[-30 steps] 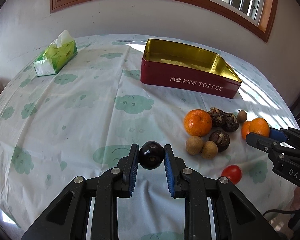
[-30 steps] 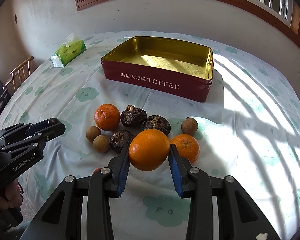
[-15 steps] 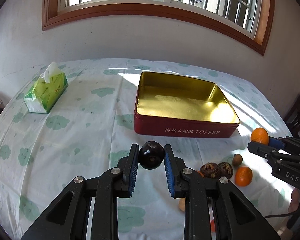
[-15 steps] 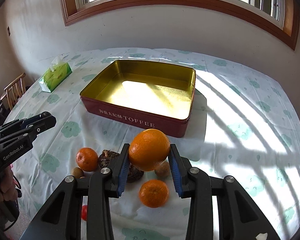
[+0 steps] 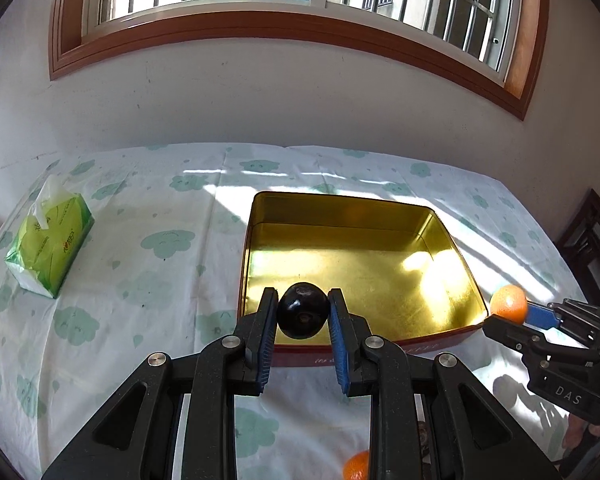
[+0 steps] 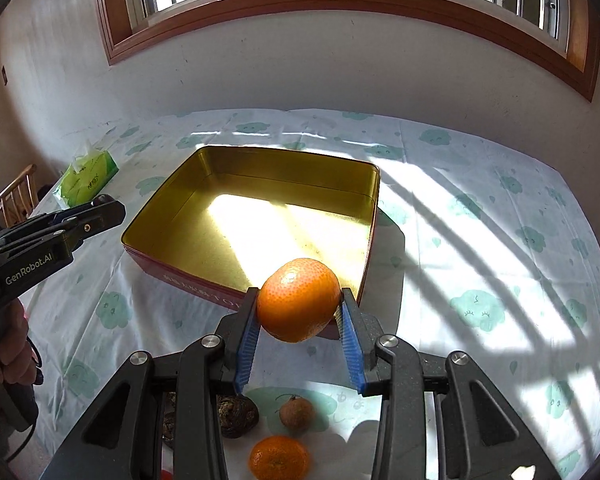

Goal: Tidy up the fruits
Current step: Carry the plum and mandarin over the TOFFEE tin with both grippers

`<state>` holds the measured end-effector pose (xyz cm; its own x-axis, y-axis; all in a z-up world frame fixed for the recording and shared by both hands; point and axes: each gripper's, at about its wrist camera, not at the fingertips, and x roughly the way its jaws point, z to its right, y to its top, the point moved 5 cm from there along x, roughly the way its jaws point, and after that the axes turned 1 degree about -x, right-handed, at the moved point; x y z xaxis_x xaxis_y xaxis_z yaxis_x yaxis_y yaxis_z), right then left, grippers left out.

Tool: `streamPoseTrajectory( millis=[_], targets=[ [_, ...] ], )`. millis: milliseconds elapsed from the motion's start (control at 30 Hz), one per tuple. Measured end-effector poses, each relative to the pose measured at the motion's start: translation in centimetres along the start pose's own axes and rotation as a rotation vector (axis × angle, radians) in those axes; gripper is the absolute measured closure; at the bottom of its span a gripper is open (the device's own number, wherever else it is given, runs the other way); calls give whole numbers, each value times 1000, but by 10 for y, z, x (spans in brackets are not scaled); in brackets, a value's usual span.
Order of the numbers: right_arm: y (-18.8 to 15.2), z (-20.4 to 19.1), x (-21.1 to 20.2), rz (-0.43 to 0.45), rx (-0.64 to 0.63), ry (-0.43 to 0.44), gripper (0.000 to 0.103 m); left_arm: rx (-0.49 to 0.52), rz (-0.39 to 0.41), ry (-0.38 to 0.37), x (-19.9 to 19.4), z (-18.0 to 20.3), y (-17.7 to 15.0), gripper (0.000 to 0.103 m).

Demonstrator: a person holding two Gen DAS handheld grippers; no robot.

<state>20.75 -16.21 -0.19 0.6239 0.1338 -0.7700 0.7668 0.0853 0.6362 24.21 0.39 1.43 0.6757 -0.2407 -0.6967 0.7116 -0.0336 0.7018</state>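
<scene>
Gold-lined and empty, the toffee tin awaits as I carry a dark fruit clenched in my left gripper and an orange grasped in my right gripper; remaining fruits lie unsorted on the tablecloth.

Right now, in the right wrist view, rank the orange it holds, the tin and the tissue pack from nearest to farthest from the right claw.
1. Orange, gripped in the right claw.
2. Tin, just ahead on the table.
3. Tissue pack, far left, beyond the tin.
</scene>
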Motion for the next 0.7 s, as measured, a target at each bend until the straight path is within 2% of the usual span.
streamPoseTrajectory(
  millis=[367, 700],
  targets=[
    [11, 3, 40, -35, -9, -17, 68, 26, -69, 17, 49, 3, 0, 77],
    [12, 4, 59, -62, -22, -15, 68, 20, -115, 29, 69, -1, -7, 77]
  ],
)
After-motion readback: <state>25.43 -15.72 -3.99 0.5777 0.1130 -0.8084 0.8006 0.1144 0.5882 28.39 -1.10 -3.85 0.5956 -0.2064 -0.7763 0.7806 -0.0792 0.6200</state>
